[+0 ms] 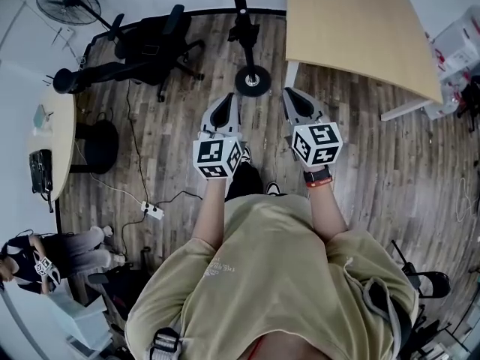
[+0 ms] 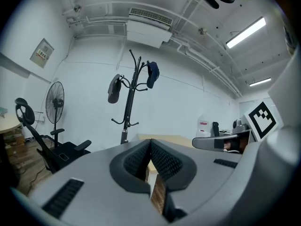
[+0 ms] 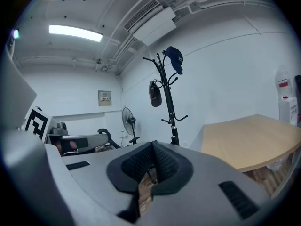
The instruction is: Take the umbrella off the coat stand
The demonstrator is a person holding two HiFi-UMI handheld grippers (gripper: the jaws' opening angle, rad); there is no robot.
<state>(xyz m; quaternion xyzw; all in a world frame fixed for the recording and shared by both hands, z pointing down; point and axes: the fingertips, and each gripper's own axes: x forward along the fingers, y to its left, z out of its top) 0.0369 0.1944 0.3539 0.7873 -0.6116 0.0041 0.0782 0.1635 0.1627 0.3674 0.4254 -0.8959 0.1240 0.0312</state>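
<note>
A black coat stand (image 2: pixel 128 108) rises by the white wall ahead of me; its round base (image 1: pixel 252 80) shows in the head view. A dark folded umbrella (image 2: pixel 114 89) hangs from a left hook, also seen as the umbrella (image 3: pixel 154 93) in the right gripper view. A blue cap (image 2: pixel 153 74) hangs near the top. My left gripper (image 1: pixel 223 107) and right gripper (image 1: pixel 298 102) are held side by side, short of the stand, nearly level. Both have their jaws together with nothing between them.
A light wooden table (image 1: pixel 360 28) stands at the right of the stand. Black office chairs (image 1: pixel 154 47) and a floor fan (image 1: pixel 64 2) are at the left. A power strip (image 1: pixel 153 211) with cables lies on the wood floor. A person sits at the lower left (image 1: pixel 45 257).
</note>
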